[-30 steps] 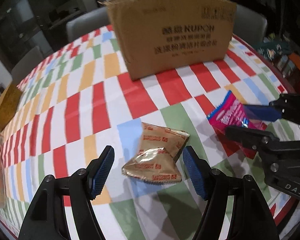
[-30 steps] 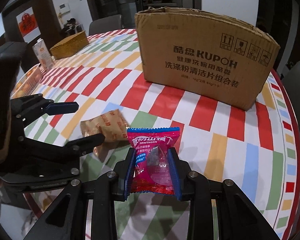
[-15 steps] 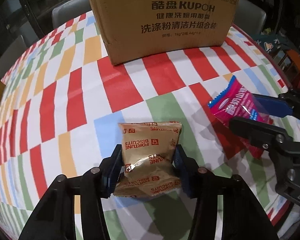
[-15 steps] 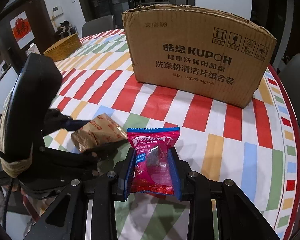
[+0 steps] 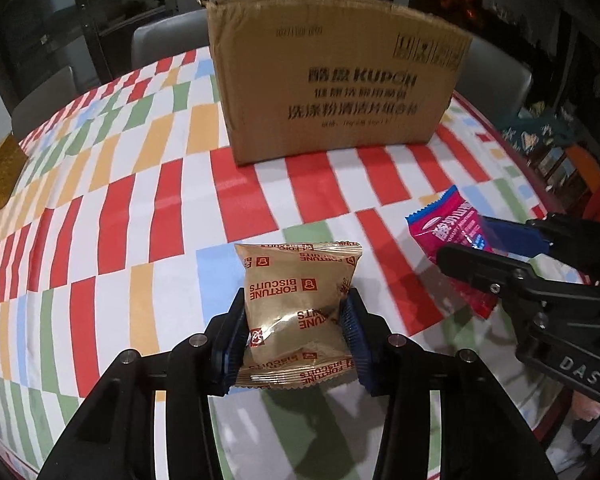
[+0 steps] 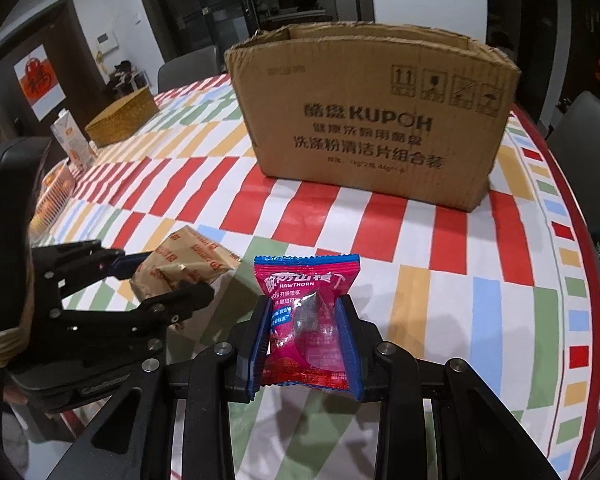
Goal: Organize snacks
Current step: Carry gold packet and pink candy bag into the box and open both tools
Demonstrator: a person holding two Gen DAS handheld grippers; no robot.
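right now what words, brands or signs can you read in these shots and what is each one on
"FORTUNE BISCUITS": gold packet, clamped in the left gripper.
"HAWTHORN": pink packet, clamped in the right gripper; its Chinese lines are too small to read.
"KUPOH": cardboard box, with four handling symbols above; its Chinese lines and faint stamped number are blurred.
"DAS": right gripper body, seen from the left wrist.

The left gripper [image 5: 296, 330], now clamped on the biscuit packet [image 5: 298, 312], is lifting it off the bench [image 5: 112, 216].
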